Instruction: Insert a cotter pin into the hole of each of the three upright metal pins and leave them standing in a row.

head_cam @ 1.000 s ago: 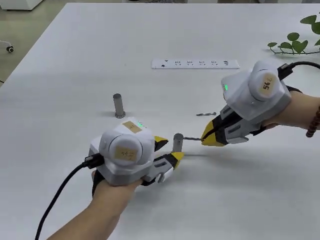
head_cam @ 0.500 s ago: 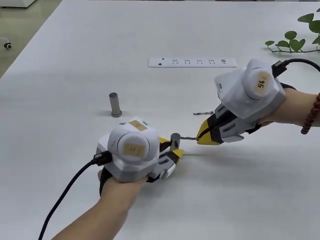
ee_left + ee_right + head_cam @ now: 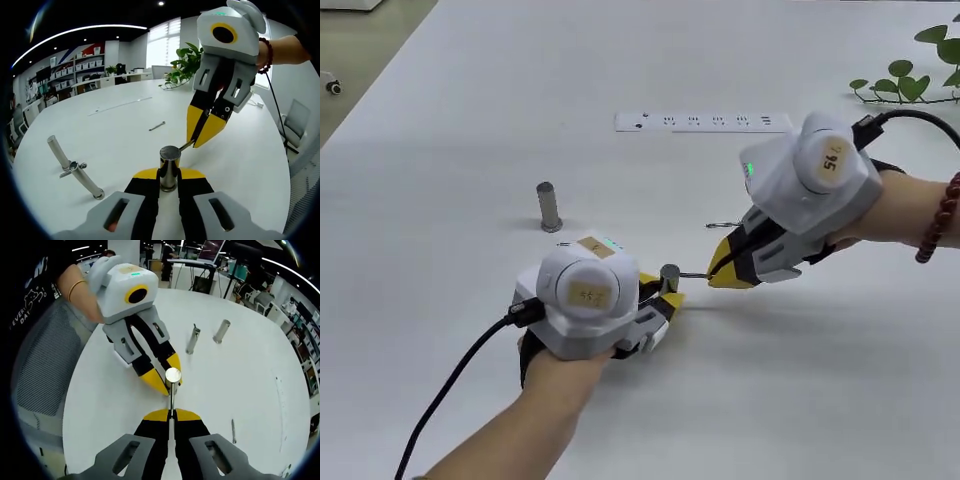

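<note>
Counting one cottered pin (image 3: 192, 341) done, a second pin (image 3: 169, 165) clamped in the left gripper (image 3: 169, 174) and touched by the cotter pin (image 3: 171, 396) pinched in the right gripper (image 3: 171, 415), a third pin (image 3: 220, 331) bare.

White table (image 3: 470, 100) in an open office with shelves (image 3: 94, 54), bright windows (image 3: 162, 42), a curved ceiling light (image 3: 85, 29) and a grey chair (image 3: 296, 119)

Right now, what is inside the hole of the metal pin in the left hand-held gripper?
The cotter pin in the right hand-held gripper meets the metal pin just below its top. Whether its tip has gone in cannot be seen.
</note>
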The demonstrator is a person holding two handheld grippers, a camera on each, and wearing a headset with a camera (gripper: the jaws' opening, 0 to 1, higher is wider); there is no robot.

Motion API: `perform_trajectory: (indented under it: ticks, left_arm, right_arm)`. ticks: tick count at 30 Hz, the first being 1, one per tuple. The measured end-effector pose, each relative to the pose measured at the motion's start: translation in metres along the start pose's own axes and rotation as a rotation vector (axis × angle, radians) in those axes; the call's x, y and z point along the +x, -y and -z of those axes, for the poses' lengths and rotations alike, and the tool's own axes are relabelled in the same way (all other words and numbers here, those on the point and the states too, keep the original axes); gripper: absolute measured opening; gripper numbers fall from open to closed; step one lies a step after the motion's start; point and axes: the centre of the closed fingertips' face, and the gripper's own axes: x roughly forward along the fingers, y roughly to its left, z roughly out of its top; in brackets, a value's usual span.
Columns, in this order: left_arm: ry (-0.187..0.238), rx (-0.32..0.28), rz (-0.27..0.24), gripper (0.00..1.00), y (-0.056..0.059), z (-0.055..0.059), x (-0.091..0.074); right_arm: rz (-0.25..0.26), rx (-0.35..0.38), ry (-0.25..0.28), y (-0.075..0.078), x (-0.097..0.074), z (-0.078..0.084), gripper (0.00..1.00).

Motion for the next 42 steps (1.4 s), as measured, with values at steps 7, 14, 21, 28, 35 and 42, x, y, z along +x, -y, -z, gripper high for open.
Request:
perform_trajectory:
  ticks: [7,14,21,28,35,42]
  left_arm:
    - [0.004,0.005,-0.005,0.1,-0.001,0.0,0.001]
    - [0.003,0.014,-0.001,0.1,0.0,0.001,0.001]
    - [0.004,0.012,-0.004,0.1,0.0,0.001,0.001]
    - [0.005,0.0,-0.01,0.1,0.0,0.001,0.001]
    - [0.006,0.003,-0.012,0.1,0.0,0.0,0.001]
    - [0.005,0.002,-0.014,0.1,0.0,0.0,0.001]
  right_arm:
    - [0.014,-0.019,-0.01,0.001,0.0,-0.002,0.0]
    - [0.009,-0.016,0.013,0.001,0.004,-0.012,0.0]
    - [0.01,-0.004,0.023,0.002,0.009,-0.015,0.0]
    - [0.044,0.046,0.03,0.003,0.011,-0.02,0.07]
    - [0.061,0.074,0.056,0.004,-0.001,-0.022,0.08]
    - [0.075,0.09,0.045,0.002,-0.005,-0.017,0.03]
